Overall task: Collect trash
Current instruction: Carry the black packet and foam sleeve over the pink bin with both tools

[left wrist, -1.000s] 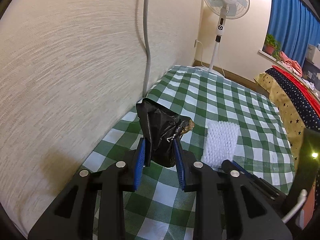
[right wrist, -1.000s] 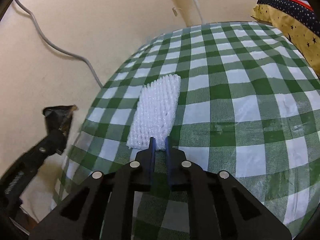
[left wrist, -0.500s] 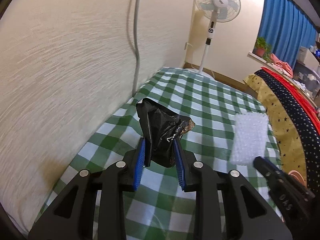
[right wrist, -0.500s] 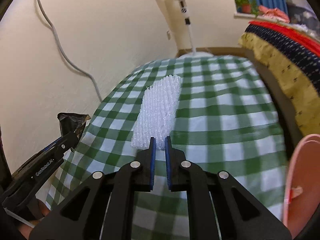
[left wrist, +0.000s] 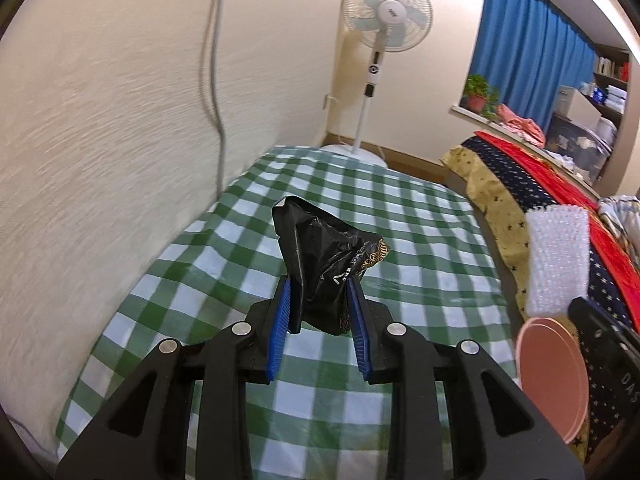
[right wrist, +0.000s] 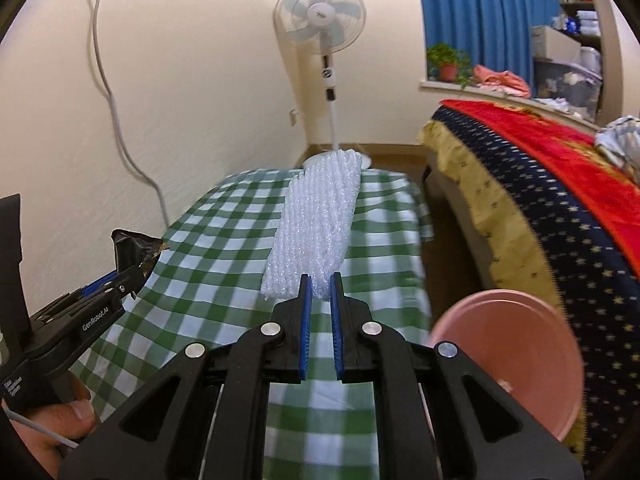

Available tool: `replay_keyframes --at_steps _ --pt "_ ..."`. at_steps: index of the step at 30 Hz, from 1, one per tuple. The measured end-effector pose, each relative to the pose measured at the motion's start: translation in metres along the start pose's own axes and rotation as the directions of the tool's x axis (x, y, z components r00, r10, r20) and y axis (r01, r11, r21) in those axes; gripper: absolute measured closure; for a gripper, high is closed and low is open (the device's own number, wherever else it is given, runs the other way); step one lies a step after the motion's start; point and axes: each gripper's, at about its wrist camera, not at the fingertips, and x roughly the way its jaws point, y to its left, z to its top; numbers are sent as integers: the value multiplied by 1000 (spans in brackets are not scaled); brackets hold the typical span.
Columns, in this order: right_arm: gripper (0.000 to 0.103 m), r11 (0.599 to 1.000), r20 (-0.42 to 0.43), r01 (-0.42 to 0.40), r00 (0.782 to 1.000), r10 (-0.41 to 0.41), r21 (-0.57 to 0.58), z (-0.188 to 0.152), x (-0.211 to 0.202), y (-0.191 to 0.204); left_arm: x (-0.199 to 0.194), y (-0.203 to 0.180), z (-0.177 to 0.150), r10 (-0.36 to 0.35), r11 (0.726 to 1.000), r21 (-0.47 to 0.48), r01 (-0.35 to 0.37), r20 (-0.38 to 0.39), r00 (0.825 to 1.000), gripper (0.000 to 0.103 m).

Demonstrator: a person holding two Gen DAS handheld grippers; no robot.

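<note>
Bed [right wrist: 560, 184] along the right side, draped in a navy star-print cover with red panel and yellow border; a bundle of pale cloth sits on it at far right

Table under green-and-white check cloth [left wrist: 400, 216], set against the cream wall; a grey cable [left wrist: 212, 60] hangs down the wall to the table's far-left edge

Blue curtain [right wrist: 480, 12] over the window, a potted plant [right wrist: 446, 62] on the sill; standing fan [left wrist: 386, 12] in the far corner beyond the table

Pink bin [right wrist: 516, 360], round, low at the table's right edge, between table and bed; only part of its rim and inner wall shows

White foam net sheet [right wrist: 316, 232], long and rectangular, pinched at its near end by the right gripper [right wrist: 319, 288]; blue pads closed tight on it, the sheet sticking out forward, raised off the cloth. In the left wrist view it stands just above the bin's rim

Black crumpled wrapper [left wrist: 324, 268] with gold print at one corner, clamped between the blue pads of the left gripper [left wrist: 319, 300], held up above the cloth over the table's left half, well apart from the foam sheet
</note>
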Motion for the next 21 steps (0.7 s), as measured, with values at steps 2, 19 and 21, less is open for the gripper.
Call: replay_keyframes --at_steps 2,19,21 --pt "94 1000 13 26 1000 -26 -5 -2 -14 -10 -4 -8 -3 -18 1000 15 18 3 1000 75" --pt "93 977 84 201 975 -207 77 -16 -100 -85 -34 -101 -36 -212 958 196 208 2 977 75" --pt "93 972 82 215 972 -223 90 -17 -101 -94 -34 -109 -39 -229 952 209 224 -1 973 75"
